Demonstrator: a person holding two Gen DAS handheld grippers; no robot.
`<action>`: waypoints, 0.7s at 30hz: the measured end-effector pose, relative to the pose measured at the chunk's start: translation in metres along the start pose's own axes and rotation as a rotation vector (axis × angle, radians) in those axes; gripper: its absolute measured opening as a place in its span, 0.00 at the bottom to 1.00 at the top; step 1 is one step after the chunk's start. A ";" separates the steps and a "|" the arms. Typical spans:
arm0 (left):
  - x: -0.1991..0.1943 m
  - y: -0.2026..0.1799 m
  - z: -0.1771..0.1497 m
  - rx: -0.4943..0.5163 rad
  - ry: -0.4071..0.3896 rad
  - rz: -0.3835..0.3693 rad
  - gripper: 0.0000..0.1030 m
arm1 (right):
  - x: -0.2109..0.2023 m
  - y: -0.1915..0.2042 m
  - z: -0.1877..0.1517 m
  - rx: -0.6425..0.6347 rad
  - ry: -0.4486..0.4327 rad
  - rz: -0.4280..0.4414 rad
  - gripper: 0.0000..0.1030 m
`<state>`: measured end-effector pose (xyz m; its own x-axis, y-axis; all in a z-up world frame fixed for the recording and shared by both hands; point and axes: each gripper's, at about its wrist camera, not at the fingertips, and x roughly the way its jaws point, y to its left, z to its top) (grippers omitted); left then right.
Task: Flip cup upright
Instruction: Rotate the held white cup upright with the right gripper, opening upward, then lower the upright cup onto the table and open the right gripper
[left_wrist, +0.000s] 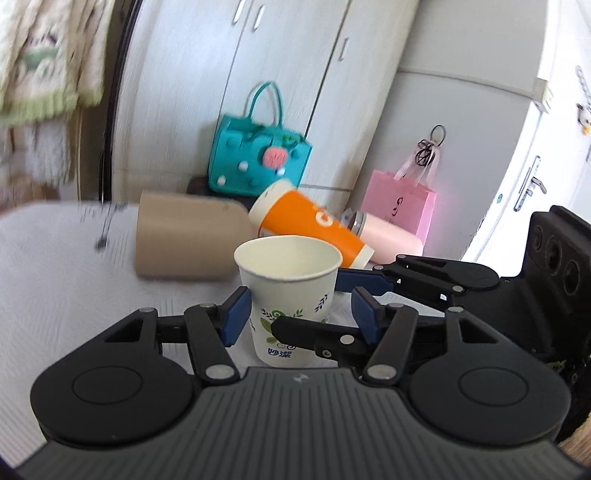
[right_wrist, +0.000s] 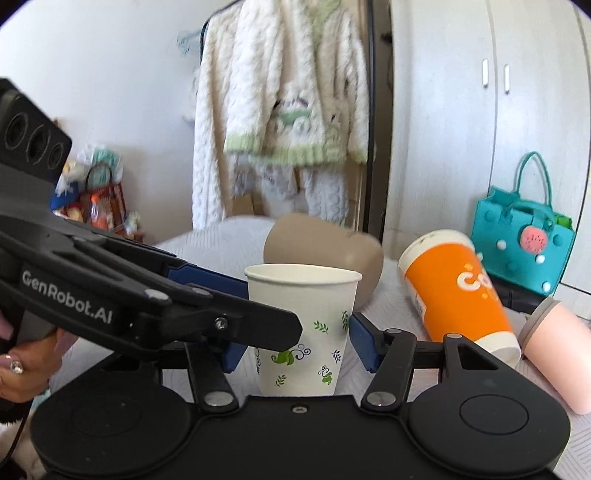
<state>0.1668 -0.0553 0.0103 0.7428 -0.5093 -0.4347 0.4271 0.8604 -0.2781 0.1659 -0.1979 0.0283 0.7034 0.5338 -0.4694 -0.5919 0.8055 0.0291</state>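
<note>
A white paper cup (left_wrist: 288, 295) with green leaf prints stands upright, mouth up, on the white tablecloth (left_wrist: 55, 295). It also shows in the right wrist view (right_wrist: 303, 328). My left gripper (left_wrist: 299, 314) is open, its blue pads on either side of the cup with small gaps. My right gripper (right_wrist: 295, 341) is open too, straddling the same cup from another side. Each gripper's fingers cross in front of the cup in the other's view.
An orange cup (left_wrist: 314, 229) lies tilted behind the paper cup, beside a tan cup (left_wrist: 188, 240) on its side and a pink bottle (left_wrist: 388, 236). A teal bag (left_wrist: 255, 155) and a pink paper bag (left_wrist: 399, 206) stand by the cabinets. A sweater (right_wrist: 291, 110) hangs behind.
</note>
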 end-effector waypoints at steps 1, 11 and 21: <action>0.000 -0.001 0.001 0.013 -0.004 0.001 0.57 | 0.000 0.000 -0.001 -0.006 -0.021 -0.006 0.62; 0.015 -0.002 -0.004 0.013 0.035 -0.051 0.57 | 0.009 -0.001 -0.012 -0.033 0.027 -0.072 0.62; 0.017 0.006 -0.007 -0.055 0.039 -0.037 0.57 | 0.008 0.000 -0.008 0.000 0.021 -0.057 0.63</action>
<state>0.1787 -0.0587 -0.0048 0.7060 -0.5419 -0.4560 0.4238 0.8391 -0.3411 0.1686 -0.1960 0.0177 0.7280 0.4812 -0.4883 -0.5509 0.8346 0.0012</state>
